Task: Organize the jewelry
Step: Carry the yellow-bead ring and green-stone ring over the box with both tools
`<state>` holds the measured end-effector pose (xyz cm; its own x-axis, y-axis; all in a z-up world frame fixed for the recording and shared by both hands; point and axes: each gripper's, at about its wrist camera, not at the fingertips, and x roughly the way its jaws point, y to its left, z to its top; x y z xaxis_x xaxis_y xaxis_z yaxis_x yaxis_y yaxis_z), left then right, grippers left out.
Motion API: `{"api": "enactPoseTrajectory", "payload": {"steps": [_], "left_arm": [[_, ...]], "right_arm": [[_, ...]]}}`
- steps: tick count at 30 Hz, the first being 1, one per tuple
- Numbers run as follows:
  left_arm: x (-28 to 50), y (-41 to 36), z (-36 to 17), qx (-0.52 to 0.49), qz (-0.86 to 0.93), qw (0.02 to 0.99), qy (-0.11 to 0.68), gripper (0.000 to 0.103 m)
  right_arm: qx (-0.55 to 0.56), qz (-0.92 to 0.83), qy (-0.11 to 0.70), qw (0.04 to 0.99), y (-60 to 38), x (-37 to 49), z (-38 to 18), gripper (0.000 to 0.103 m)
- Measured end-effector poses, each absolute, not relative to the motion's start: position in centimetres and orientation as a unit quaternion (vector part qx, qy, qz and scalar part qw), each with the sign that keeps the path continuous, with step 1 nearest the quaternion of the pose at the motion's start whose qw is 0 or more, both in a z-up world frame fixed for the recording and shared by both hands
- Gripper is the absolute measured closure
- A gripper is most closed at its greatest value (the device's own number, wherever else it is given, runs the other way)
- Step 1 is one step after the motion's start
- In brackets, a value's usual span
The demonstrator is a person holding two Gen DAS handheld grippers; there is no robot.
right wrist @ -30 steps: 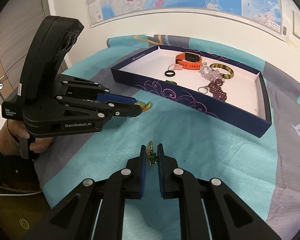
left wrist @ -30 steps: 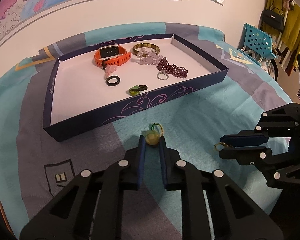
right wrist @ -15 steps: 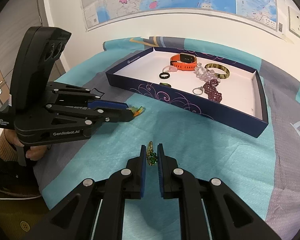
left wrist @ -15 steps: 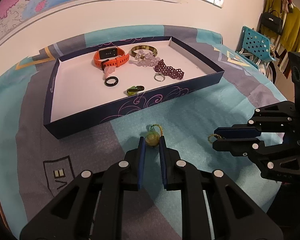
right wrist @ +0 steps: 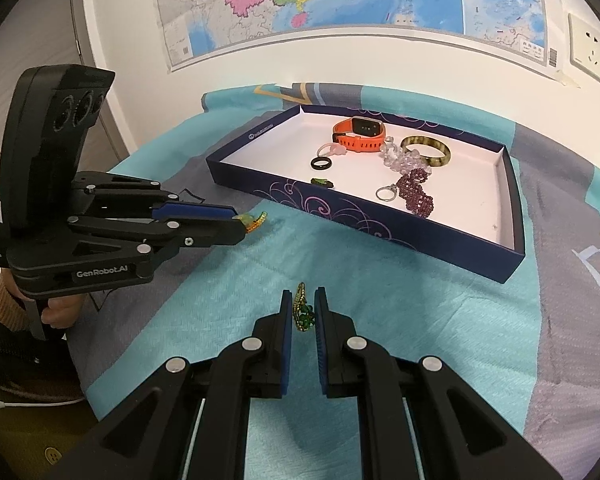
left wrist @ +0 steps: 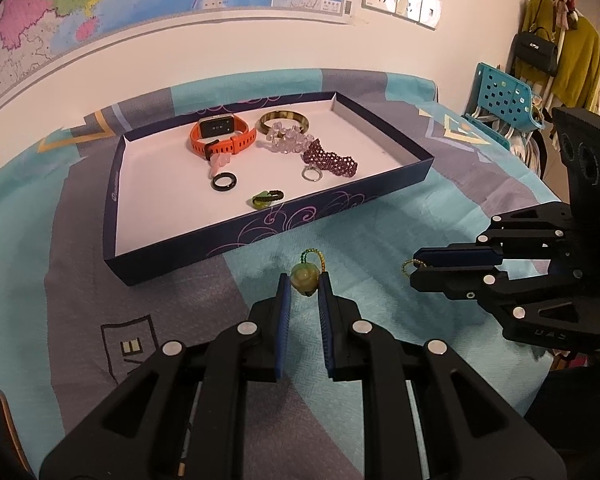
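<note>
Left claw (left wrist: 304, 280) is clamped on a yellow-green bead pendant (left wrist: 303, 278), pinched right at the fingertips, its beaded loop (left wrist: 315, 259) sticking out past the tips. Right claw (right wrist: 303, 307) is clamped on a dark green charm (right wrist: 303, 316) with a gold beaded chain (right wrist: 300, 294), also only at the very tips. Both claws hang above the teal and grey cloth (right wrist: 380, 300) on the desk, angled downward, apart from each other; in the left view the right claw sits off to the right side, in the right view the left claw sits off to the left with a hand (right wrist: 56, 312) under it. Ahead of both claws is the navy tray (left wrist: 260, 236), near wall between claws and the white floor. Already in the tray: orange watch (left wrist: 222, 136), black ring (left wrist: 224, 182), small green piece (left wrist: 266, 199) just behind the near wall, purple beaded band (left wrist: 332, 160) with a key ring (left wrist: 312, 174), clear bead bracelet (left wrist: 286, 142), amber bangle (left wrist: 284, 120). Step looks like carrying both pieces over the near wall and dropping them in. Risks: tip-only grip on a round slick bead means it could squirt out on any jolt and roll off the cloth; dangling loops could snag the tray wall if claws cross too low; thin charm could slip sideways between the pads; both claws heading to the same tray could bump; release onto the crowded patch could tangle chains with the bead pieces, so the bare left part looks safer.
</note>
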<state>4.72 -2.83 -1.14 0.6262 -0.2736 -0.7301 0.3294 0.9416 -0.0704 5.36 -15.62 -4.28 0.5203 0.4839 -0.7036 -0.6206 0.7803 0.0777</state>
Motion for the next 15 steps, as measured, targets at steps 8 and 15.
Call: {"api": "enactPoseTrajectory", "payload": {"steps": [8, 15], "left_arm": [[4.74, -2.48, -0.89, 0.029, -0.165, 0.903, 0.396, 0.089], [4.87, -2.13, -0.16, 0.025, -0.161, 0.908, 0.386, 0.089]], "right_arm": [[-0.092, 0.318, 0.367, 0.869, -15.68, 5.46, -3.87, 0.094], [-0.089, 0.316, 0.359, 0.874, -15.75, 5.98, -3.26, 0.094]]}}
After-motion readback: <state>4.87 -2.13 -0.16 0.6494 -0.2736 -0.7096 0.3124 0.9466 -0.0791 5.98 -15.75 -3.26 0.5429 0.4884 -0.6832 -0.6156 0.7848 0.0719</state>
